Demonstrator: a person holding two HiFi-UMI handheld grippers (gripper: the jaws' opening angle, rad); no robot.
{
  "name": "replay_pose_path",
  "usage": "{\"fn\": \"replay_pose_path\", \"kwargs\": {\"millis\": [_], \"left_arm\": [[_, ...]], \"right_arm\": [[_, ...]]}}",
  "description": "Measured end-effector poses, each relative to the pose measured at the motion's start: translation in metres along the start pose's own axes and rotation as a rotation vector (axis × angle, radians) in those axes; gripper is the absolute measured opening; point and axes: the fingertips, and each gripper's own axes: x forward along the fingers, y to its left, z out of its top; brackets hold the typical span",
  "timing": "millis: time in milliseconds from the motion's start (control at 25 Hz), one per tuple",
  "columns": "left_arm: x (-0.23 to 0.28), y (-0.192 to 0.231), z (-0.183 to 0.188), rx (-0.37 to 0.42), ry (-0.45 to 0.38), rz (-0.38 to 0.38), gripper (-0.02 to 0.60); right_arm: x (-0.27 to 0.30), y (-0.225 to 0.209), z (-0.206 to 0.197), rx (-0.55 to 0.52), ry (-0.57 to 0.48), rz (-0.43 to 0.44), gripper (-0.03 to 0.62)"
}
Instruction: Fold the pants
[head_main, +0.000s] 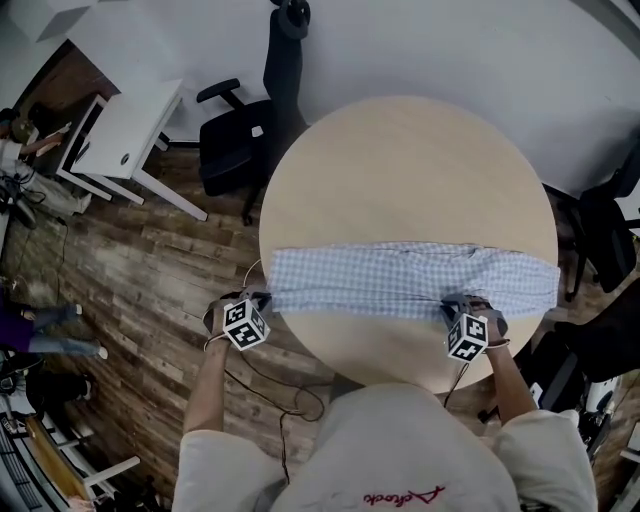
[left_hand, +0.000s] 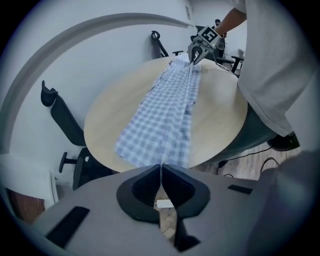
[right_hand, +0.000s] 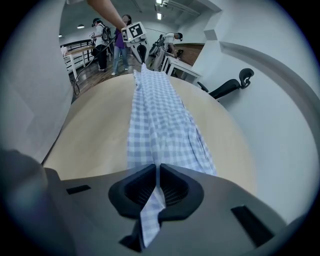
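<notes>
**Head view.** The pants (head_main: 400, 278) lie as a flat checked band across the near half of the round table (head_main: 400, 160). They run from its 9 o'clock rim to its 3 o'clock rim, and each end overhangs the rim a little. The left gripper (head_main: 264, 298) pinches the near edge at about 8 o'clock on the table. The right gripper (head_main: 462, 304) pinches the same edge at about 5 o'clock. To do this step well, the person should probably hold the edge taut between both claws. Both ends should then travel at an even pace and height toward 12 o'clock, so the near edge lands square on the far one without a twist. Both forearms reach forward from the body and are spread wide. Each claw tips steeply downward, and its marker cube faces the camera.

**Left gripper view.** The jaws are clenched on a thin edge of the pants (left_hand: 161, 112). That edge rises from the jaws toward 12 o'clock as a tight line. It ends at the right gripper (left_hand: 196, 53) at about 1 o'clock.

**Right gripper view.** The jaws are clamped on the fabric (right_hand: 161, 125), and a small tail hangs below them at 6 o'clock. The cloth runs flat over the table to the left gripper (right_hand: 139, 54) near 11 o'clock. Its fold line looks straight, so little slack seems to need taking up.
</notes>
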Motion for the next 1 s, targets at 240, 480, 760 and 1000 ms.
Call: {"fn": "replay_pose_path", "kwargs": {"millis": [240, 480, 760, 1000], "left_arm": [[0.016, -0.032, -0.013, -0.027, 0.047, -0.031, 0.04], [0.011, -0.05, -0.033, -0.086, 0.074, -0.038, 0.115], [-0.017, -0.019, 0.04, -0.213, -0.128, 0.112, 0.109], [-0.03, -0.005, 0.151, -0.359, -0.395, 0.174, 0.041]], "right_arm": [[0.007, 0.011, -0.008, -0.027, 0.01, 0.043, 0.048], [0.013, 0.036, -0.018, -0.032, 0.047, 0.146, 0.116], [-0.01, 0.023, -0.012, 0.068, -0.072, 0.054, 0.107], [-0.041, 0.014, -0.009, 0.2, -0.21, -0.016, 0.035]]}}
